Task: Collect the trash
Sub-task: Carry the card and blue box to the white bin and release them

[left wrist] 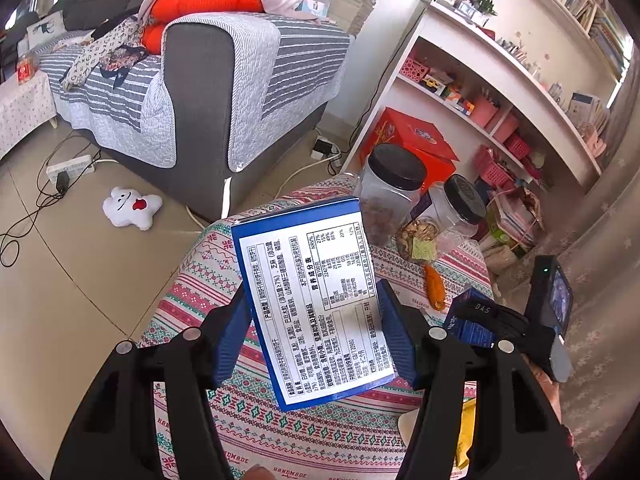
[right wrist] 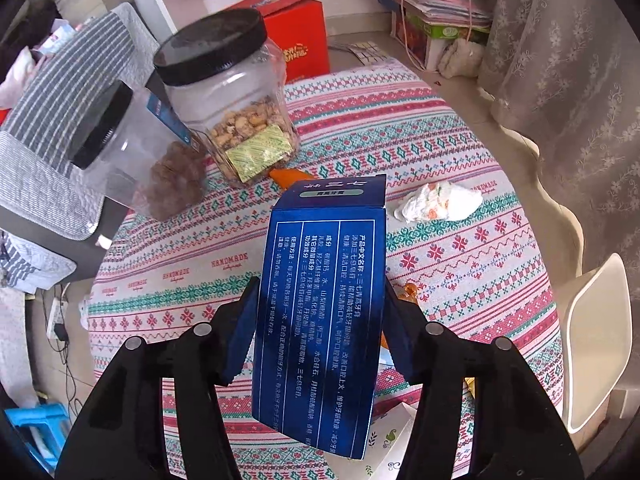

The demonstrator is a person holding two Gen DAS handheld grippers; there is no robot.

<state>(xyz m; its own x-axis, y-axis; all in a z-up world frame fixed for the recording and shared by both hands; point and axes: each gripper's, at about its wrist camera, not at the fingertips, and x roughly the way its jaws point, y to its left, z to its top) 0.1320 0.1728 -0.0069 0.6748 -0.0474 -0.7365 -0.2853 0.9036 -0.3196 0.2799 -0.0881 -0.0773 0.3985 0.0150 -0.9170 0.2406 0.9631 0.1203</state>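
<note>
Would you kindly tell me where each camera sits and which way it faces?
Left wrist: behind the left tongs, looking over the table toward sofa and shelves; they grip a white-labelled box.
Right wrist: behind the right tongs, looking across the tablecloth; they grip a dark blue box.
Shared: both nut jars.

Home living room. Grey sofa with striped quilted cover and orange cushions at 10–12 o'clock in left wrist view. White bookshelf at 1–3 o'clock, packed with books, pink baskets, toys. Tiled floor with power strip, cables, a white plush toy at 9 o'clock. Round table with patterned cloth centre; snack jars at 11 o'clock in right wrist view. Lace curtain at 2 o'clock, red gift box at 12.
</note>
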